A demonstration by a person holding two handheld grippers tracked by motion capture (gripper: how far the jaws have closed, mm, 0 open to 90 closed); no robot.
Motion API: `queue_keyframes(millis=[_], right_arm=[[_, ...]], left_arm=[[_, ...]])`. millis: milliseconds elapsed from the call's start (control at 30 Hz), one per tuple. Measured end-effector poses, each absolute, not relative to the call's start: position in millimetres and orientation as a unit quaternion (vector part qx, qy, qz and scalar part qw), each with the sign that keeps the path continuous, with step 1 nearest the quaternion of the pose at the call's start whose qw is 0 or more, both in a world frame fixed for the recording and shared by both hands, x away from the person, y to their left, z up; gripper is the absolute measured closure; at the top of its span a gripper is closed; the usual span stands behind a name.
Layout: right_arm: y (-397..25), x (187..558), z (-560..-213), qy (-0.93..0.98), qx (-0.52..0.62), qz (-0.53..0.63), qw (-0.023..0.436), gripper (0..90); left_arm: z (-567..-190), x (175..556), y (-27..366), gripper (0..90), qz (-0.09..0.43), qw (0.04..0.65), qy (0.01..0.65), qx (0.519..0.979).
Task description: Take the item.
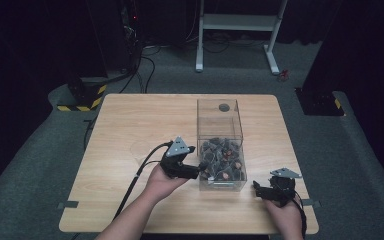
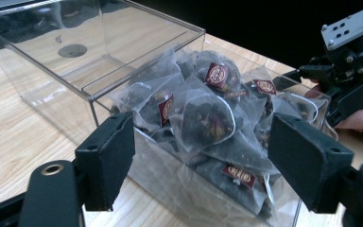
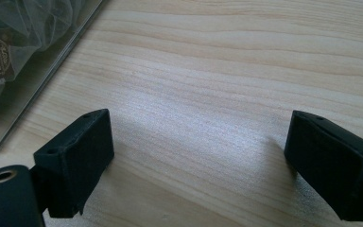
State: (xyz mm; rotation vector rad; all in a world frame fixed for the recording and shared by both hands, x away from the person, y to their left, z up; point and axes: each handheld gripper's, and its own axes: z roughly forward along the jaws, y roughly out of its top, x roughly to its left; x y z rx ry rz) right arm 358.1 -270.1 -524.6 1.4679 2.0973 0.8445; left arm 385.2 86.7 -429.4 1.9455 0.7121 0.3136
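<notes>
A clear plastic box stands on the wooden table, its near half heaped with several mesh tea bags bearing dark red tags. In the left gripper view the bags bulge over the box's rim. My left gripper is open just left of the box's near end, jaws pointing at the bags with nothing between them. My right gripper is open low over the table, to the right of the box's near corner, over bare wood. The box's corner lies at its left.
A dark round mark shows on the table through the box's empty far half. A black cable trails from the left gripper toward the near edge. A white stand frame and cables sit on the floor beyond the table.
</notes>
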Motion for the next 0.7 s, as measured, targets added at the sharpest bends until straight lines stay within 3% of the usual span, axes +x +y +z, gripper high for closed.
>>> queue_keyframes(millis=[333,700], right_arm=[[-270.1,357.9,-524.5,0.759,0.531,0.306,0.22,8.6],[-270.4,357.7,-524.4,0.76,0.53,0.306,0.221,8.9]], left_arm=[[-428.9,394.5,76.4,30.2,0.126,0.499,0.296,0.805],[-432.9,395.2,69.2,53.1,0.137,0.506,0.308,0.794]])
